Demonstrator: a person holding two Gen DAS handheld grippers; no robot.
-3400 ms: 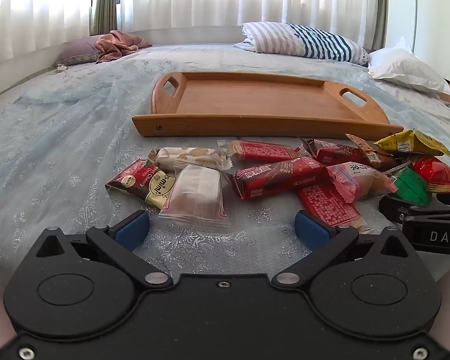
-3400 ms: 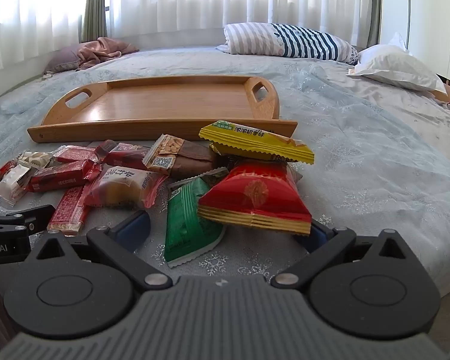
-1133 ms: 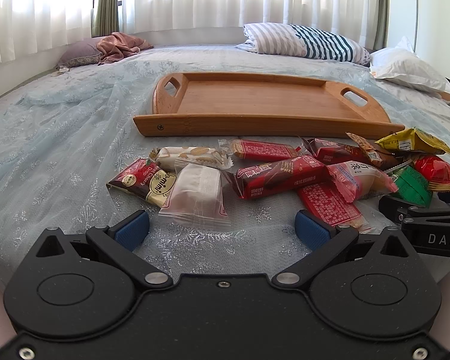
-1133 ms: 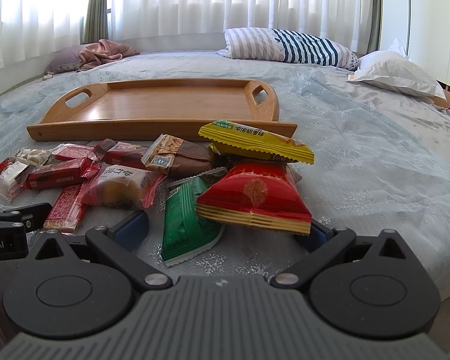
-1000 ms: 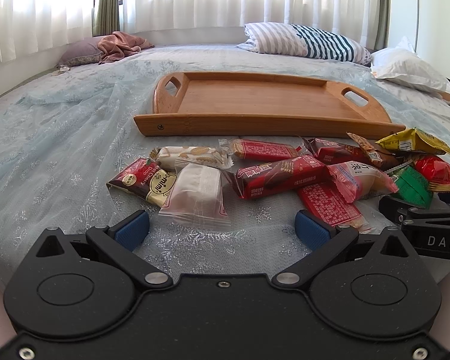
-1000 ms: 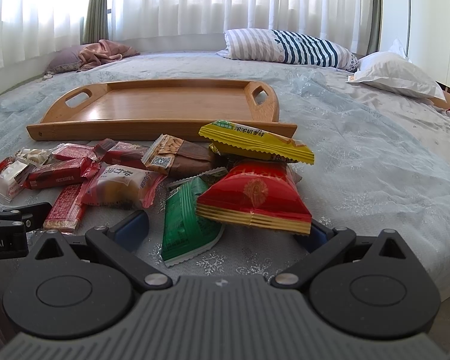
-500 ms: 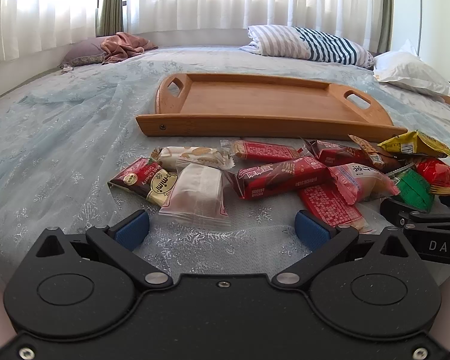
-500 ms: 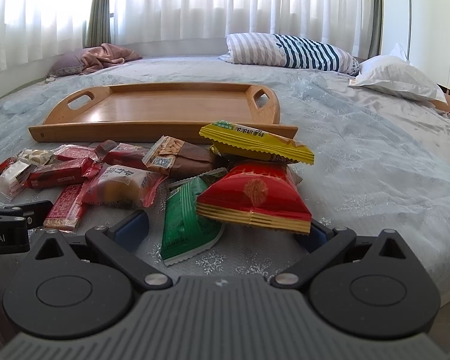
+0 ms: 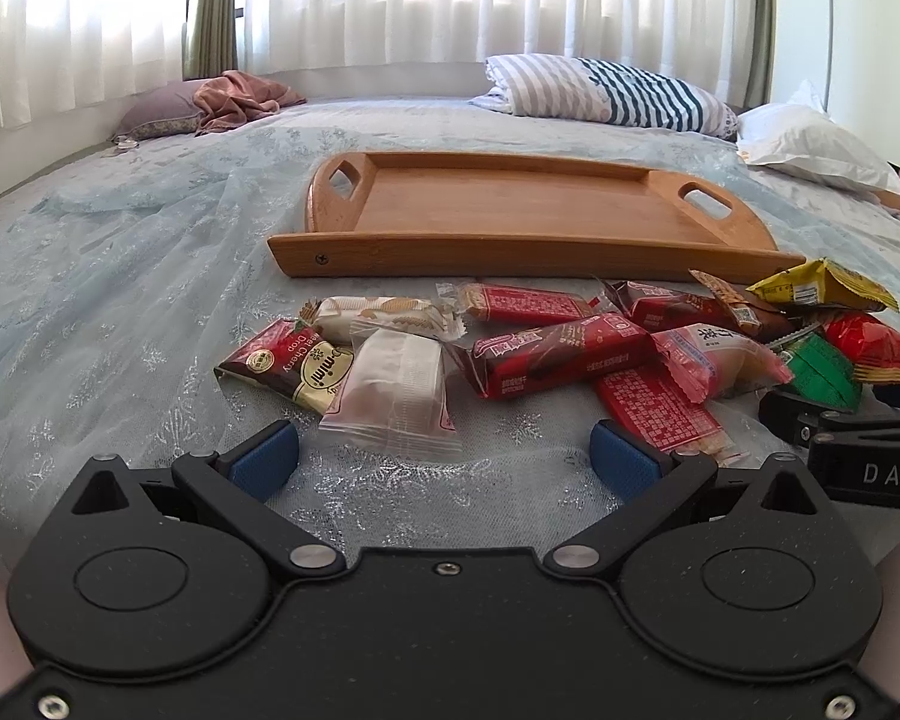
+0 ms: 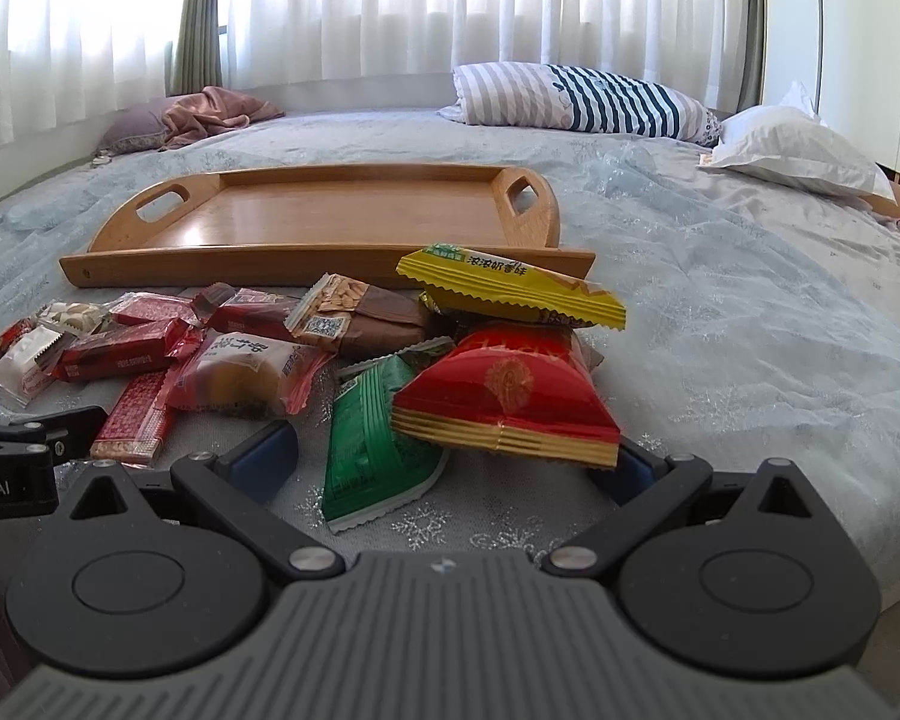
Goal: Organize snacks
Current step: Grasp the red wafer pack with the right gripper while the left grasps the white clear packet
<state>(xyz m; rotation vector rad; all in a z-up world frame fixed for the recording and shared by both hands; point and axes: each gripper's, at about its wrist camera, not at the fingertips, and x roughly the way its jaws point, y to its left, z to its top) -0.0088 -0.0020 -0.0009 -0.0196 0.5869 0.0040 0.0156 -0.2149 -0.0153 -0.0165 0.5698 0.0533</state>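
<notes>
Only the left wrist view shows the cherry snack packet (image 9: pixel 286 367) whole.

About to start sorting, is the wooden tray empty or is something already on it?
Empty. The wooden tray shows bare wood in both views; the snacks lie on the bedspread in front of it.

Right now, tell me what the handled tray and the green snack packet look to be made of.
Handled tray: apparently wood, smooth varnished finish; warm grain colour and a soft window glare on its floor. Green snack packet: probably glossy plastic film; crinkled surface, serrated sealed edge.
</notes>
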